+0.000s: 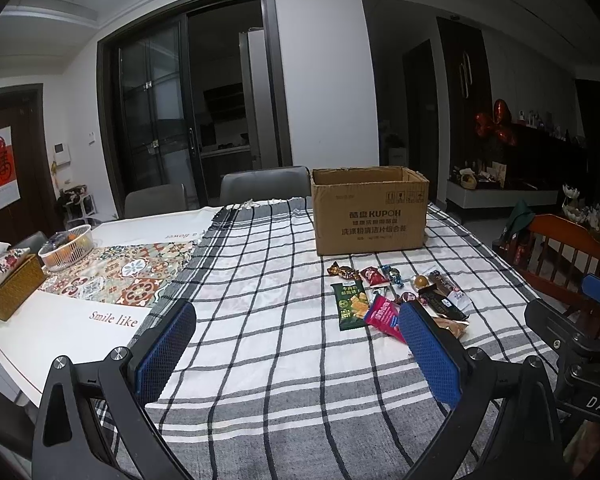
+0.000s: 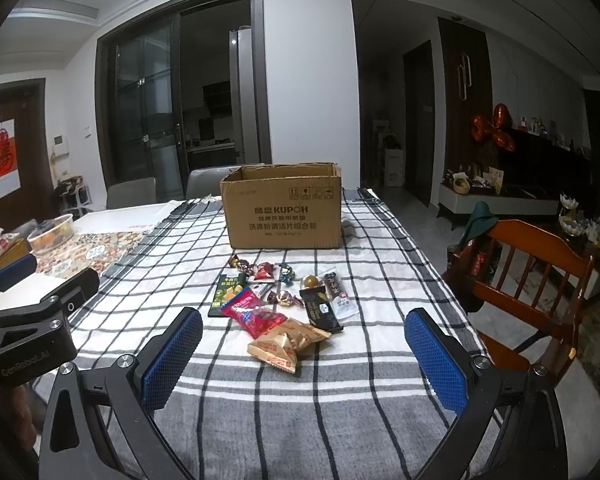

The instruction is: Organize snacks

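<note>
1. My right gripper (image 2: 304, 356) and left gripper (image 1: 296, 352) both hover wide open and empty over the checked tablecloth (image 2: 260, 420).
2. Nearest the right gripper lies the gold packet (image 2: 288, 340): crinkly film, puffed, probably light and slippery. I'd pinch a sealed end.
3. Beside it sit the red packet (image 2: 252, 312), the flat green packet (image 2: 226, 292), the stiff-looking black bar (image 2: 320, 308) and small twist-wrapped candies (image 2: 284, 298).
4. Beyond them stands the cardboard box (image 2: 284, 216), open-topped.

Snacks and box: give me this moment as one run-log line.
left gripper: open, empty | right gripper: open, empty | snacks: loose on checked cloth | cardboard box: open, behind snacks
</note>
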A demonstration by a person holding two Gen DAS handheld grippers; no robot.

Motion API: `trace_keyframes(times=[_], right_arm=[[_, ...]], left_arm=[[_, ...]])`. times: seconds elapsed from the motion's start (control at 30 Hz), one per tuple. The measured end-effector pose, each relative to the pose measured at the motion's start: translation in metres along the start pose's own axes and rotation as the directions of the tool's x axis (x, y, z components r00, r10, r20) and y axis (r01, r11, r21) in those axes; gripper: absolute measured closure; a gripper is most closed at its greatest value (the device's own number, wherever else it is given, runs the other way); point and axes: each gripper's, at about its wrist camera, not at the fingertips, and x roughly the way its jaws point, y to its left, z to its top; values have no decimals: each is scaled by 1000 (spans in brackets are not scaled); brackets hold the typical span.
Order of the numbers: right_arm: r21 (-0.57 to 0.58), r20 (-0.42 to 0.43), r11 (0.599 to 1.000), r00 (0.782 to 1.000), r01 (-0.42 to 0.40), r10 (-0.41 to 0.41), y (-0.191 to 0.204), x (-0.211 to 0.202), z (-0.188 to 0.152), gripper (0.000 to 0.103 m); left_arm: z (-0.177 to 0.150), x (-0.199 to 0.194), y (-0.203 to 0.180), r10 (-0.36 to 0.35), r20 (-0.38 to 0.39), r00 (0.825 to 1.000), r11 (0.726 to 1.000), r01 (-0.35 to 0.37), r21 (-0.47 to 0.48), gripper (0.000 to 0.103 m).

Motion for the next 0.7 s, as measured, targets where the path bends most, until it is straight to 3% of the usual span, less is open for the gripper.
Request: trace_keyframes(times=[0.7], right_arm=[[1,2,1000,1000,-1,1,0,0,0,1]], left_arm=[[0,0,-2,-3,4,1000,1000,3,-1,0]])
